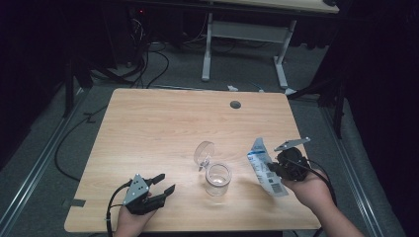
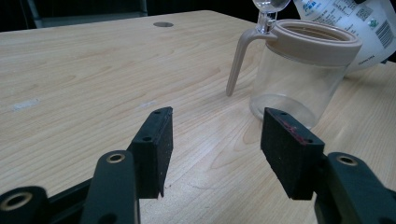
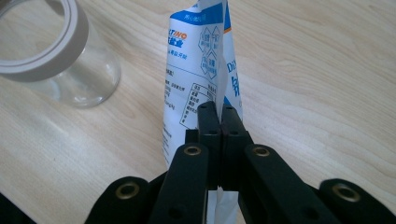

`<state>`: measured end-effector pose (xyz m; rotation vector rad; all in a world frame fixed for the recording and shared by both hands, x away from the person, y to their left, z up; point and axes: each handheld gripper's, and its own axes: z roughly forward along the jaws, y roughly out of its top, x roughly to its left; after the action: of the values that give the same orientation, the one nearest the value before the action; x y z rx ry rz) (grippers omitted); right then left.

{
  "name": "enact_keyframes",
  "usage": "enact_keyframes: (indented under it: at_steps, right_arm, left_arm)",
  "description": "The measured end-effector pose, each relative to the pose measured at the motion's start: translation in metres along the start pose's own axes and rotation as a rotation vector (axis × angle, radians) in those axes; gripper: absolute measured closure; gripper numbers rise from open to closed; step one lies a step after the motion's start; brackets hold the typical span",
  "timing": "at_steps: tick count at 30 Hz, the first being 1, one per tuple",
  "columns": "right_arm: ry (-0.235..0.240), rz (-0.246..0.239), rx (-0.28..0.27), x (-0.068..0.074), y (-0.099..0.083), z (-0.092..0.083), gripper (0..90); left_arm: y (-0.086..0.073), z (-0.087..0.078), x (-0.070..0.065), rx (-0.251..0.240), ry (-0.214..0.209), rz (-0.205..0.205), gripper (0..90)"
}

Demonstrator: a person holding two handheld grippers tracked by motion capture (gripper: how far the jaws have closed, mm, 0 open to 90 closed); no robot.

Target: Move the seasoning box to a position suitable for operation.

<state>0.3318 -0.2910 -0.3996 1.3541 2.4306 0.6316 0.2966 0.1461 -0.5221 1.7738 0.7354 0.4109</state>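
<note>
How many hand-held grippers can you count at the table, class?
2. The left hand-held gripper rests open near the table's front left edge. The right hand-held gripper, at the front right, pinches a blue-and-white packet beside the open glass jar.

The far half of the desk (image 1: 163, 113) lies bare, apart from a small round grommet hole (image 1: 235, 104) near its far edge. At centre stands a glass jar (image 1: 218, 178) with its hinged lid (image 1: 203, 152) flipped up behind it, blocking a straight line between the hands. The left gripper (image 1: 165, 183) has open wood ahead of its spread fingers (image 2: 156, 144) up to the jar. Just right of the jar, the white-and-blue packet (image 1: 264, 167) pinched in the right gripper (image 1: 271, 167) narrows the gap there.
</note>
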Motion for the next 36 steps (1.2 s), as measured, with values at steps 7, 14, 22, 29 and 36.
enact_keyframes:
  at_steps: [7,14,22,29,36]
  right_arm:
    - [0.002,-0.015,0.059,-0.001,0.005,-0.002,90.0]
    - [0.012,-0.023,0.102,0.0,0.01,-0.004,89.9]
    - [0.013,-0.048,0.167,0.002,0.014,-0.001,90.0]
    - [0.02,-0.057,0.2,0.002,0.021,-0.004,90.0]
    - [0.033,-0.052,0.247,0.002,0.026,-0.005,90.0]
  left_arm:
    - [0.0,0.0,0.0,0.0,-0.002,0.001,44.4]
    - [0.0,0.0,-0.001,-0.002,-0.002,-0.001,44.2]
    - [0.0,0.0,-0.001,-0.007,0.0,-0.002,44.2]
    - [0.0,0.0,-0.001,-0.001,-0.005,0.007,44.2]
    - [0.0,0.001,-0.003,0.001,-0.011,0.022,44.4]
